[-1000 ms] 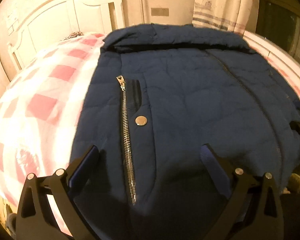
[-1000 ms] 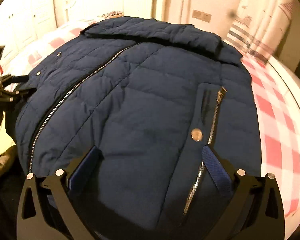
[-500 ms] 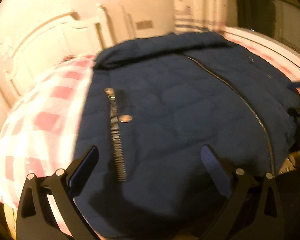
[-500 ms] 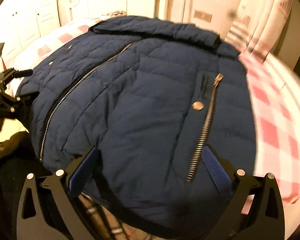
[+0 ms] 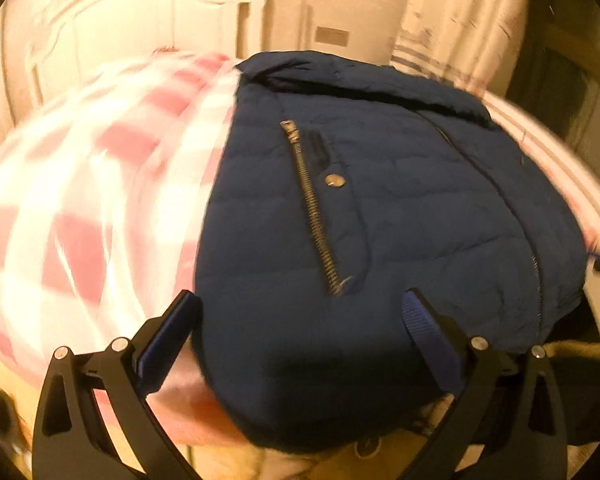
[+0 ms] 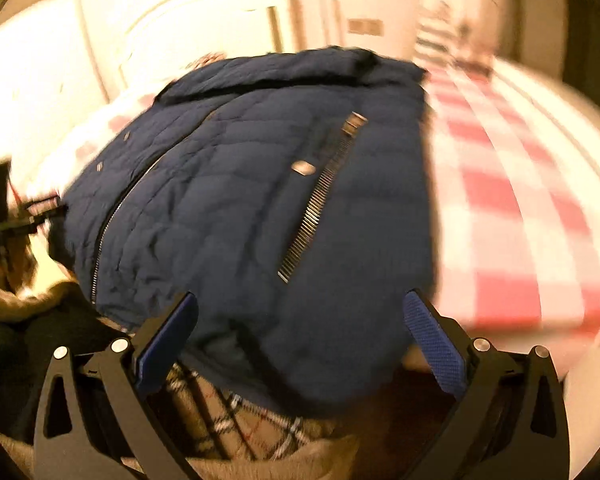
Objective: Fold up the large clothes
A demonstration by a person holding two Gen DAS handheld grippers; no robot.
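I find the navy quilted jacket (image 5: 400,208) lying front-up on the red-and-white checked bed cover (image 5: 80,200), collar toward the white headboard (image 5: 112,32). Left gripper (image 5: 298,332) and right gripper (image 6: 300,332) both stand spread wide, holding nothing, at the jacket's near hem. Checked cover lies bare beyond both jacket sides. A plaid cloth (image 6: 236,412) shows under the hem.

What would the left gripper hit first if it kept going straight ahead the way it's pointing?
Most likely the navy jacket: the open left gripper points at its lower front, near the bottom end of the pocket zipper. Depth is uncertain in this blurred fisheye view.
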